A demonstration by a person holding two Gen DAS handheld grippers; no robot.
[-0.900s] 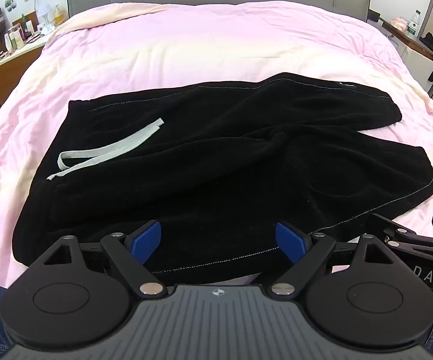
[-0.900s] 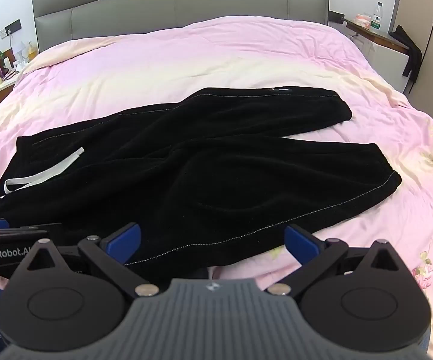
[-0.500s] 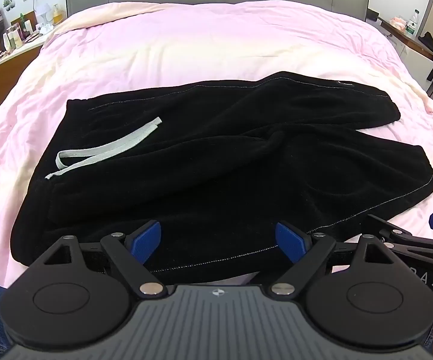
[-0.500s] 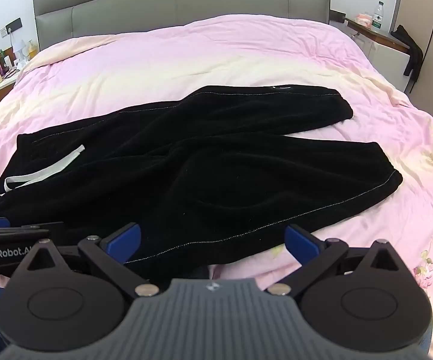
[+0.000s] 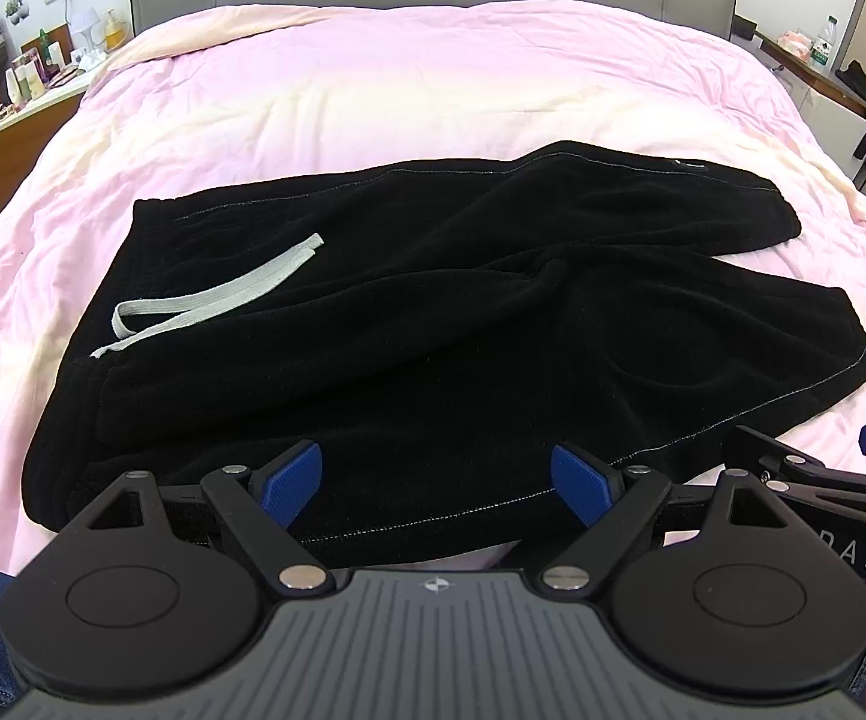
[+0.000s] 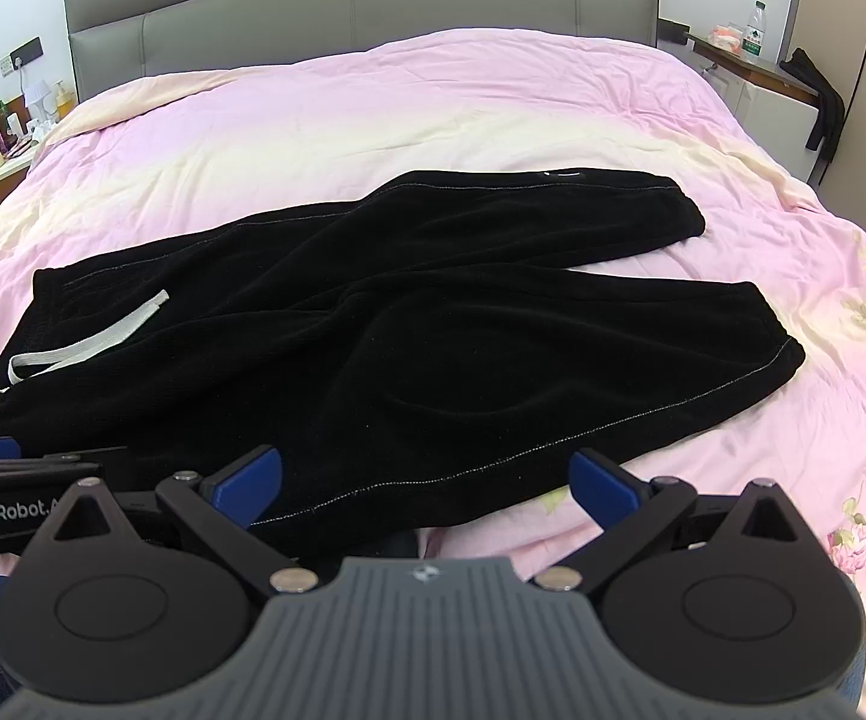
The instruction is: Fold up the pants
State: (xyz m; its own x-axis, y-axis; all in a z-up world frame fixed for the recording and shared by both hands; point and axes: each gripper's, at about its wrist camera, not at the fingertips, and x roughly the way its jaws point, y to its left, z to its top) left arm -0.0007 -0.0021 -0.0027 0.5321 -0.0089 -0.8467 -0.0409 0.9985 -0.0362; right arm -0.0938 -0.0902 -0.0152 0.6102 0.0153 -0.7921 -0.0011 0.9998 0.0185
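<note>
Black pants (image 5: 433, 324) lie spread on the pink bed, waistband at the left with a grey drawstring (image 5: 217, 300), two legs fanning to the right. They also show in the right wrist view (image 6: 373, 336). My left gripper (image 5: 438, 483) is open and empty, just above the near edge of the pants by the waist side. My right gripper (image 6: 427, 480) is open and empty over the near hem seam of the closer leg. Each gripper shows at the edge of the other's view.
The pink bedspread (image 5: 433, 96) covers the whole bed, with a grey headboard (image 6: 361, 6) behind. A bedside table with bottles (image 5: 31, 84) stands at the left. A shelf with a bottle (image 6: 751, 36) and a hanging dark cloth are at the right.
Both views have shifted slightly; the pants sit a little higher in frame. Both grippers stay open and empty. The pants have not moved.
</note>
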